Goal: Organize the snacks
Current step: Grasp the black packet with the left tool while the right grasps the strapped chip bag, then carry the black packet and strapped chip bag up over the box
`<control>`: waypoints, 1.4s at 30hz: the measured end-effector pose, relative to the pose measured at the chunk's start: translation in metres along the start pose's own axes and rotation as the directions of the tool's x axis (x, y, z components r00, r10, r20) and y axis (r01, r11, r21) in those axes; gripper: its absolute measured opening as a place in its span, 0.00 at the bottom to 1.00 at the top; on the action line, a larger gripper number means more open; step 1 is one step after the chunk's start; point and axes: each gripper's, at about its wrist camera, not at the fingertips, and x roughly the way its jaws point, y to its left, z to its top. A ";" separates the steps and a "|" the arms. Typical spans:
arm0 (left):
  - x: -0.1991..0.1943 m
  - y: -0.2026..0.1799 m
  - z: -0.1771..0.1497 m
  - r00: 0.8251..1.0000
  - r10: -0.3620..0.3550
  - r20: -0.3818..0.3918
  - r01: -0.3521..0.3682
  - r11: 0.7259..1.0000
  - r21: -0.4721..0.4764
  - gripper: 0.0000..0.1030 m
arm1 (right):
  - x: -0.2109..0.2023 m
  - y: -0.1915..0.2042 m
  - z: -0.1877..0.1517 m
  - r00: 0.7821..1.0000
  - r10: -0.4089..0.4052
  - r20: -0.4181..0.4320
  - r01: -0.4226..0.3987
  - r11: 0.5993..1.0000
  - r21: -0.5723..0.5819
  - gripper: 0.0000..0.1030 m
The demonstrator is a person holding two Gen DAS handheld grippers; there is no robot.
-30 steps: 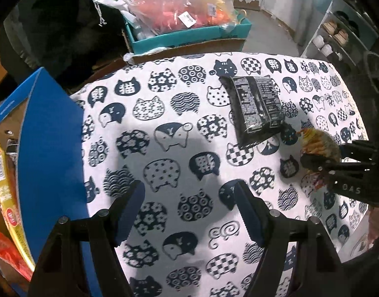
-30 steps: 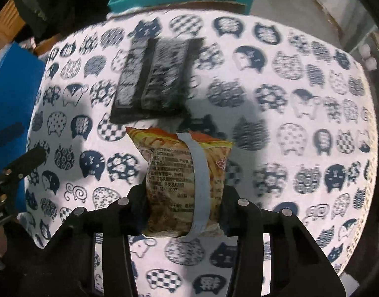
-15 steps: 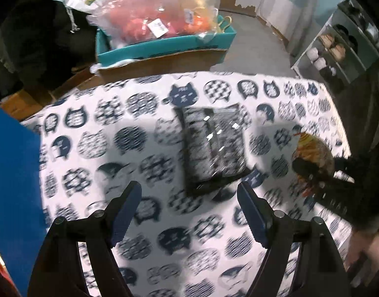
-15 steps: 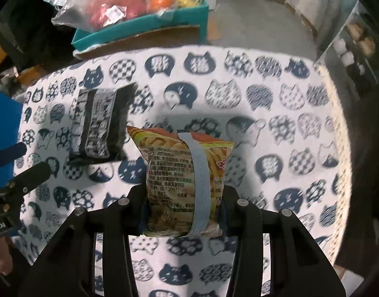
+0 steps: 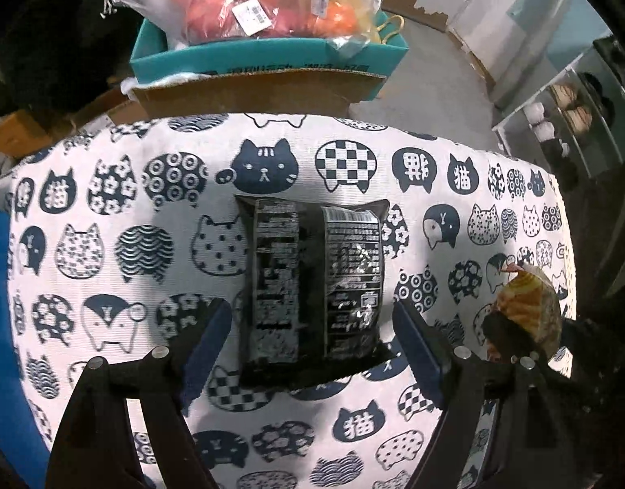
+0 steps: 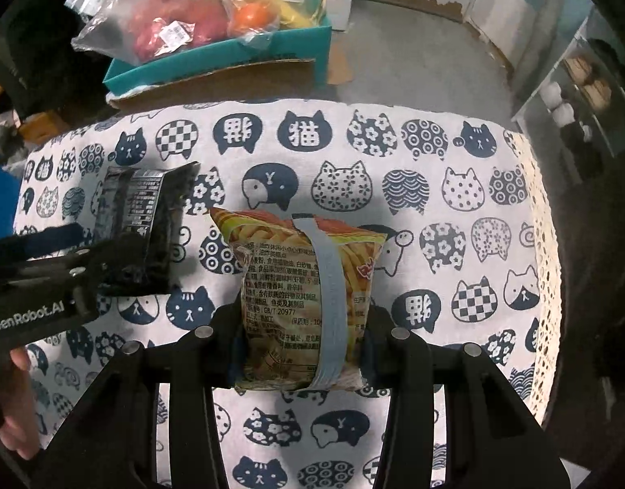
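Between the open left claw (image 5: pixel 308 350) fingers lies the black packet (image 5: pixel 312 281) on the counter (image 5: pixel 108 212), bare cloth to its left, while the right claw (image 6: pixel 300 346), clamping the yellow chip bag (image 6: pixel 300 293), crowds its right and a teal box (image 5: pixel 267 61) blocks beyond the far edge.

The left gripper (image 6: pixel 47 281) has "GenRobot.AI" printed in white on its body. The orange snack bag (image 6: pixel 300 293) has Chinese small print, and "GB/T 20977" is readable in it. The tablecloth (image 6: pixel 455 212) has cat heads, some carrying the character 猫. The black packet (image 5: pixel 312 281) has print too tiny to read.
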 end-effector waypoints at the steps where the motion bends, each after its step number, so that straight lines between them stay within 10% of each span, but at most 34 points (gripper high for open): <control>1: 0.003 -0.001 0.001 1.000 0.002 -0.007 -0.002 1.000 -0.002 0.80 | 0.000 -0.002 0.001 1.000 0.001 0.000 -0.001 1.000 0.002 0.41; 10: 0.020 -0.012 0.000 0.999 0.039 -0.013 -0.038 0.997 0.068 0.83 | 0.004 -0.001 0.002 1.000 0.012 -0.007 -0.012 1.000 0.008 0.41; 16: 0.013 -0.010 -0.006 0.998 0.056 0.027 -0.059 0.991 0.123 0.57 | 0.004 0.001 0.002 1.000 0.014 -0.008 -0.014 1.000 0.001 0.41; 42: -0.089 0.044 -0.052 0.977 0.097 0.192 -0.132 0.975 0.180 0.57 | -0.061 0.052 -0.004 0.993 0.075 0.086 -0.067 0.993 -0.092 0.41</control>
